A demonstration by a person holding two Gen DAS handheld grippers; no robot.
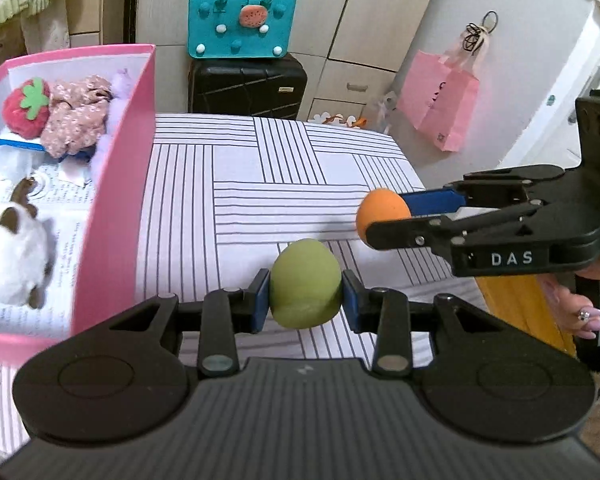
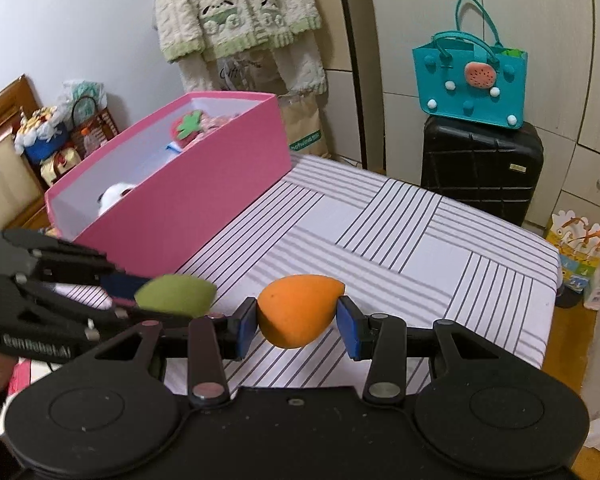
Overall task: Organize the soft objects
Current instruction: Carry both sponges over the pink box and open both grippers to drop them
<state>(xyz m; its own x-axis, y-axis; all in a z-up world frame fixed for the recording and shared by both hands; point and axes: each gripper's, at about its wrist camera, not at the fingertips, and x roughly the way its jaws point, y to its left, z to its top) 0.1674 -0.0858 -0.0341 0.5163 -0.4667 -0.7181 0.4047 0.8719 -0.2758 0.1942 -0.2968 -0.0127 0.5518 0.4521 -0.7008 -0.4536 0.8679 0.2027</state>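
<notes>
While the pink box sits open at the far left of the striped bed, already holding a strawberry plush, a floral cloth bundle and a white plush, both my loads hang in the air to its right. That is the relation my next move turns on: the box lies left and ahead of both jaws, and my left gripper is much the nearer to its wall. Its jaws are clenched, narrowly parted, on the green sponge egg, which is squeezed across its middle with the narrow end up. Further right, my right gripper is grasping the orange sponge egg, jaws a little wider, its long axis lying crosswise with the tip toward the right pad. I judge the green one should go over the rim first.
</notes>
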